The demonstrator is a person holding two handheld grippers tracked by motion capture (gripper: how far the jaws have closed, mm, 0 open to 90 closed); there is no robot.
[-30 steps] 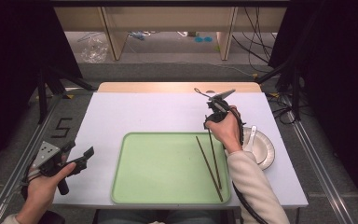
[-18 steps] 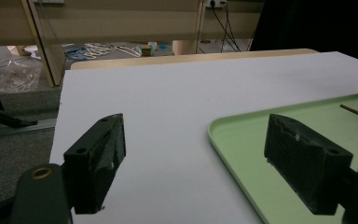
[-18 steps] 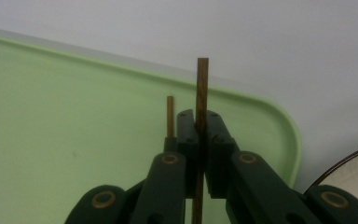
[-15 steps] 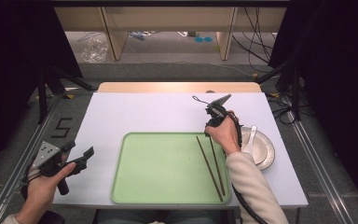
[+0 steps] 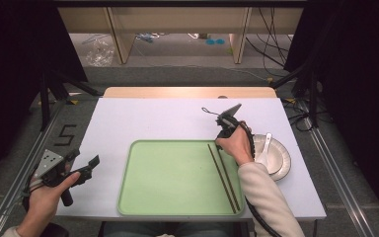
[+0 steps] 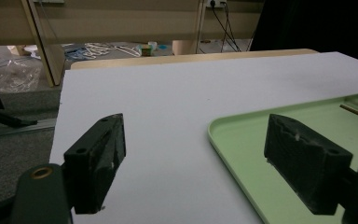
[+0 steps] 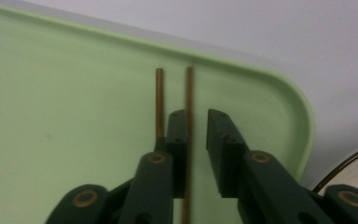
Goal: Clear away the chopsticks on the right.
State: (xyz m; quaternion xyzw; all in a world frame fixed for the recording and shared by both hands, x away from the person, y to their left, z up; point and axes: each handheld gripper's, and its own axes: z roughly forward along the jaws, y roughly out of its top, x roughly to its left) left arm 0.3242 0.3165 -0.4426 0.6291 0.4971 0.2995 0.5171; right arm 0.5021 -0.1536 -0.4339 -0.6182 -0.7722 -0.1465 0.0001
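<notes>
Two thin brown chopsticks (image 5: 223,175) lie side by side on the right part of the pale green tray (image 5: 172,173). My right gripper (image 5: 220,140) points down over their far ends near the tray's far right corner. Its jaws have just been opening. In the right gripper view one chopstick (image 7: 189,93) runs through the gap of my right gripper (image 7: 196,119), close to the left jaw, and the other chopstick (image 7: 159,102) lies just outside that jaw. My left gripper (image 5: 85,167) rests open over the table's left edge; in its own view the left gripper (image 6: 196,154) has nothing between its fingers.
A white dish (image 5: 280,160) with a white spoon (image 5: 265,148) in it stands right of the tray, close to my right wrist. The tray's rim (image 6: 233,140) lies just right of the left gripper. White tabletop (image 5: 153,118) stretches behind the tray.
My right hand has sunk toward the tray's far right corner, and the chopsticks' far ends have come down with it. The left hand has kept still.
</notes>
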